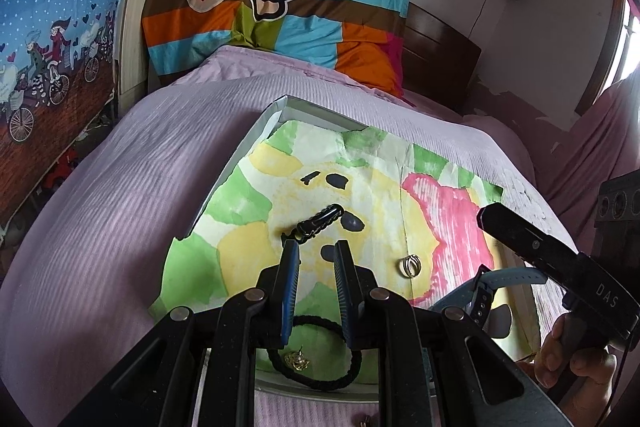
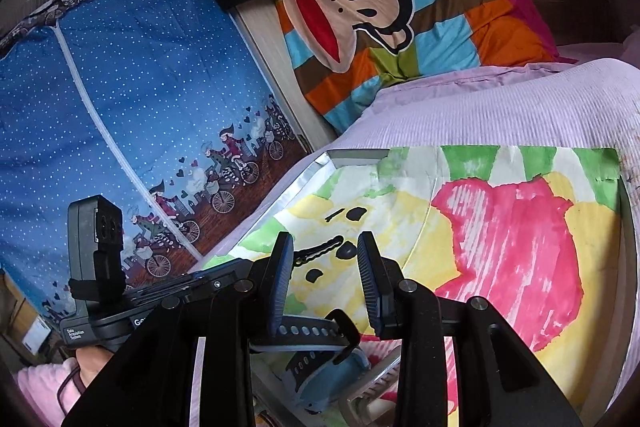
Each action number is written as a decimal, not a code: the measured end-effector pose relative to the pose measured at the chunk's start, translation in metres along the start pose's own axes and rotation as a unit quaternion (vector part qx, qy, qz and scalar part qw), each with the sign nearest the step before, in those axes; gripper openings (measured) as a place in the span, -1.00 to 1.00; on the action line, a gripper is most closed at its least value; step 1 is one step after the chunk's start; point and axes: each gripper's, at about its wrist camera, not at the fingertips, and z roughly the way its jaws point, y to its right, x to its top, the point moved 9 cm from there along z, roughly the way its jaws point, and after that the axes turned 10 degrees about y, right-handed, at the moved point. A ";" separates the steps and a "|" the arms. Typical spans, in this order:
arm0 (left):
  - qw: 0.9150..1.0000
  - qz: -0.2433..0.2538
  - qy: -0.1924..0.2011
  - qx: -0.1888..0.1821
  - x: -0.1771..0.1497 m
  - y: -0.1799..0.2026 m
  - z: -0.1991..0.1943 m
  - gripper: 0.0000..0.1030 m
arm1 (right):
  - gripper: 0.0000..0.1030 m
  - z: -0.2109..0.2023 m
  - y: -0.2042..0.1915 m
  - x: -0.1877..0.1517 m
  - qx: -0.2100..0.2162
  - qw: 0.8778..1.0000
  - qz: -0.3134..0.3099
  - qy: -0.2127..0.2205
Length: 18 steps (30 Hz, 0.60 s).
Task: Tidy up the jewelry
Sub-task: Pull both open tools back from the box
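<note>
A: Left wrist view. The left gripper (image 1: 316, 259) hangs over the tray (image 1: 256, 131), jaws parted by a moderate gap, nothing between them. Where does the clip (image 1: 320, 221) lie from it?

B: Just above the fingertips in the frame, centre, on the yellow patch of the painted paper (image 1: 372, 163). Its long axis runs from lower left to upper right, oblique to the line of the fingers; its lower end sits just beside the tip of the left finger (image 1: 289, 267).

A: And the other pieces?

B: The ring (image 1: 411, 265) lies right of centre, near the paper's pink patch; the hair tie (image 1: 316, 359) loops beneath the gripper at lower centre, with a small gold piece (image 1: 297, 361) inside it; the watch (image 1: 480, 291) sits lower right.

A: Right wrist view?

B: The right gripper (image 2: 326, 267) is likewise open and empty. The watch (image 2: 312, 331) passes under its fingers at lower centre; whether they touch it cannot be told. The clip (image 2: 320, 251) shows between its fingertips, further off.

A: Which gripper is nearer the clip?

B: The left, by judgement; a turn to square the jaws across the clip's axis seems the likely need
</note>
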 end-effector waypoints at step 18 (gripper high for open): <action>0.996 0.024 0.078 -0.035 -0.019 0.014 -0.067 0.36 | 0.78 -0.135 -0.020 -0.005 -0.139 0.969 -0.085 0.184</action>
